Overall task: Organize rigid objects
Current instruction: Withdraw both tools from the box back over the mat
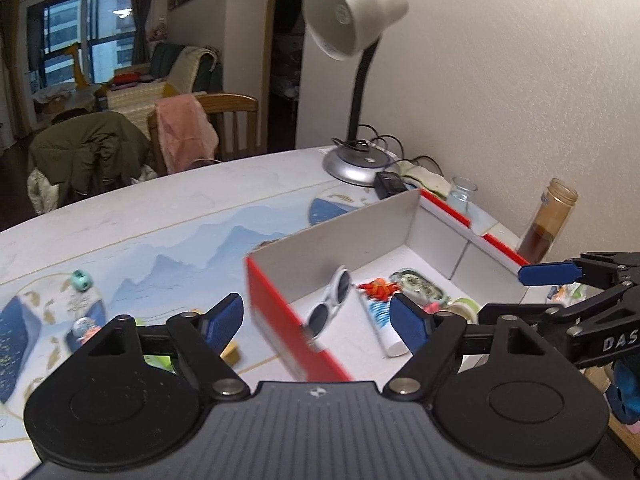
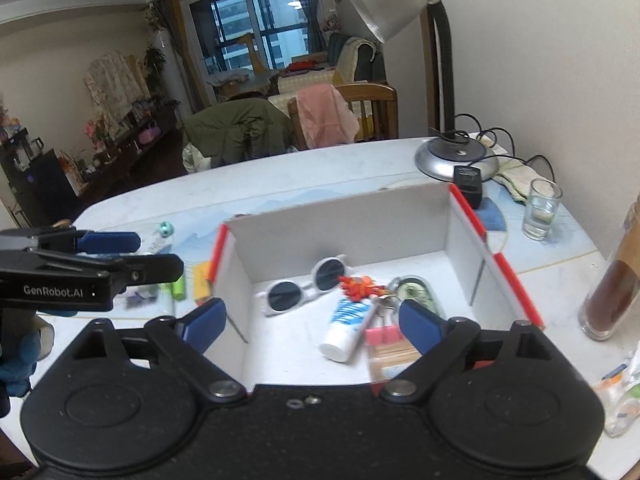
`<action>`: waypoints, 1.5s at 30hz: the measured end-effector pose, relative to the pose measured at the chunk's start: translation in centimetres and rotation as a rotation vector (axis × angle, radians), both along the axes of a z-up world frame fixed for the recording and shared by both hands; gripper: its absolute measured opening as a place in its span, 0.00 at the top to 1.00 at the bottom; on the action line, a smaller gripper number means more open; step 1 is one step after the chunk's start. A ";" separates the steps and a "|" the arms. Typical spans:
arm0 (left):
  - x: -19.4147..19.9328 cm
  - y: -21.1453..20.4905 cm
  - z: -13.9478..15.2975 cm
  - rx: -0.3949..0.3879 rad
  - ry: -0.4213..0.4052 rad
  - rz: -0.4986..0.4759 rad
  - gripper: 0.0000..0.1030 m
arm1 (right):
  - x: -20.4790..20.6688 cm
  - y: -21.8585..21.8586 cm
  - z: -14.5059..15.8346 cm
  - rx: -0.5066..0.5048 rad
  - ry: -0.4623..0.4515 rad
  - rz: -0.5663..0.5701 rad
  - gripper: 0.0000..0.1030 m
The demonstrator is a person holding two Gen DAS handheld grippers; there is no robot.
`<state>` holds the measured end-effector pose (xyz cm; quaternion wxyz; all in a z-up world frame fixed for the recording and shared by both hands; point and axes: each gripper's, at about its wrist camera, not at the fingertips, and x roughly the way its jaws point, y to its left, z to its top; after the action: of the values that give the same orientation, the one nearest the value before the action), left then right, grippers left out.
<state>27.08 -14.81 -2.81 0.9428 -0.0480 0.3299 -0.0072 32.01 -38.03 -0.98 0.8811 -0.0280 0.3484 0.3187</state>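
1. Left wrist view: the left gripper (image 1: 316, 322) hangs above the near red edge of the open white cardboard box with red rim (image 1: 280, 312). Its blue-padded fingers stand wide apart with nothing between them.
2. Inside that box lie white-framed round sunglasses (image 1: 330, 304), a white tube with blue print (image 1: 382, 326), a small orange-red toy (image 1: 378, 290) above the tube, and beyond it a clear oval case (image 1: 416, 290). A pale roll, perhaps tape (image 1: 464, 306), sits at the box's right inner side, though blur makes it hard to be sure.
3. Left of the box, on the white tablecloth with blue mountain print (image 1: 160, 240), rests a small teal die-like object (image 1: 82, 280). Other small items lie half hidden behind the left finger.
4. Behind the box stand a silver gooseneck desk lamp (image 1: 352, 32), a clear drinking glass (image 1: 462, 194) and a tall jar of brown liquid (image 1: 548, 224). The right gripper (image 1: 560, 280) reaches in at the box's right side.
5. Right wrist view: the right gripper (image 2: 312, 324) hovers over the box's (image 2: 340, 224) near side, fingers spread wide and empty.
6. In the box, the sunglasses (image 2: 306, 286) lie left of centre. The tube (image 2: 348, 328) lies beside them with the orange toy (image 2: 356, 284) at its top. Pink binder clips (image 2: 384, 336) and the oval case (image 2: 412, 288) lie to the right.
7. Left of the box, the left gripper (image 2: 148, 254) is held open over a yellow block (image 2: 200, 280) and a green item (image 2: 178, 288). The glass (image 2: 540, 208) and jar (image 2: 612, 292) stand to the box's right.
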 end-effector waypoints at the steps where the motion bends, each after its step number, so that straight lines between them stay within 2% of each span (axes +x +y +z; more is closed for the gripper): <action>1: -0.4 0.5 0.0 -0.004 0.000 0.010 0.22 | -0.3 0.3 0.1 0.009 0.000 0.000 0.07; 10: -4.1 5.3 0.4 -0.026 -0.021 0.068 0.21 | -3.2 3.3 0.5 0.070 -0.001 0.002 0.01; 16: -6.1 8.3 0.5 -0.021 -0.034 0.076 0.17 | -5.0 6.4 0.9 0.068 -0.008 0.020 0.01; 20: -7.0 10.0 0.4 -0.013 -0.034 0.072 0.04 | -6.1 8.6 0.9 0.058 -0.005 0.037 0.00; 25: -7.7 12.2 -0.1 -0.007 -0.030 0.083 0.02 | -7.2 11.1 0.5 0.045 -0.001 0.055 0.01; 38: -8.6 18.0 -3.6 -0.036 -0.008 0.091 0.00 | -8.7 16.4 -0.9 -0.017 0.020 0.073 0.01; 45: -7.7 20.2 -5.9 -0.069 0.010 0.154 0.00 | -8.4 19.6 -2.0 -0.088 0.020 0.106 0.03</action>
<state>19.35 5.42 -8.76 0.9367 -0.1056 0.3295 0.0541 23.58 -18.46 -3.00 0.8572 -0.0822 0.3691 0.3497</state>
